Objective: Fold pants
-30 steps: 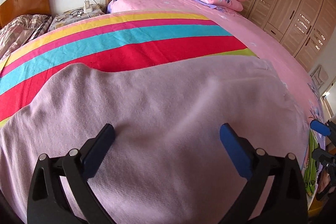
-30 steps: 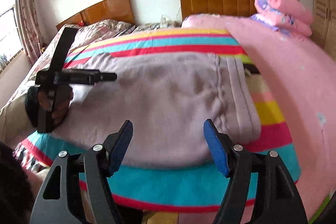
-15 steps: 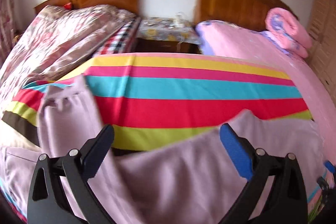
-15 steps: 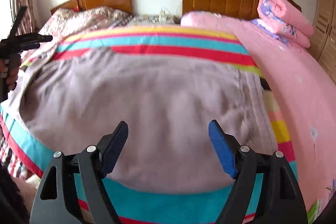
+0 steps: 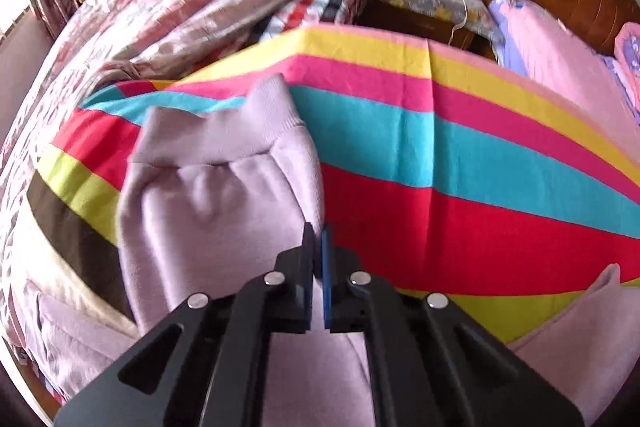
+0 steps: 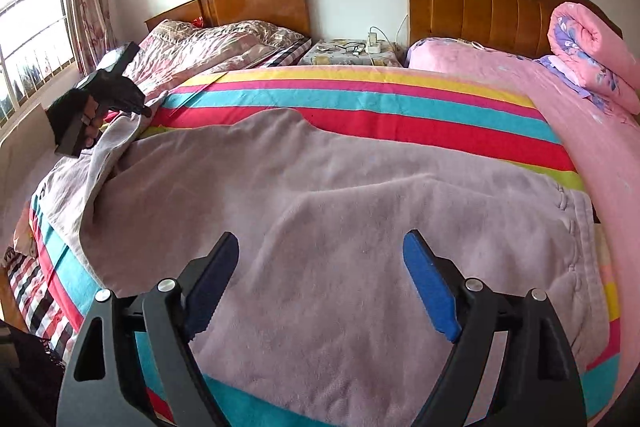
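Observation:
Lilac fleece pants (image 6: 340,203) lie spread across a rainbow-striped blanket (image 6: 380,99) on the bed. In the left wrist view, my left gripper (image 5: 317,247) is shut on the edge of a pant leg (image 5: 208,203) near its ribbed cuff (image 5: 224,131). The leg end is lifted and hangs from the jaws. In the right wrist view the left gripper (image 6: 140,105) is at the far left holding that leg end up. My right gripper (image 6: 320,279) is open and empty, hovering over the near part of the pants, close to the waistband (image 6: 580,247).
A pink quilt (image 6: 580,131) covers the bed's right side, with a rolled pink duvet (image 6: 588,51) by the headboard. A second bed with a floral cover (image 6: 208,43) stands at the left. A nightstand (image 6: 352,51) with cables sits between the headboards. A window (image 6: 28,39) is far left.
My left gripper has swung left to the leg end and shut on it, lifting the cuff. My right gripper stays open over the pants, little moved.

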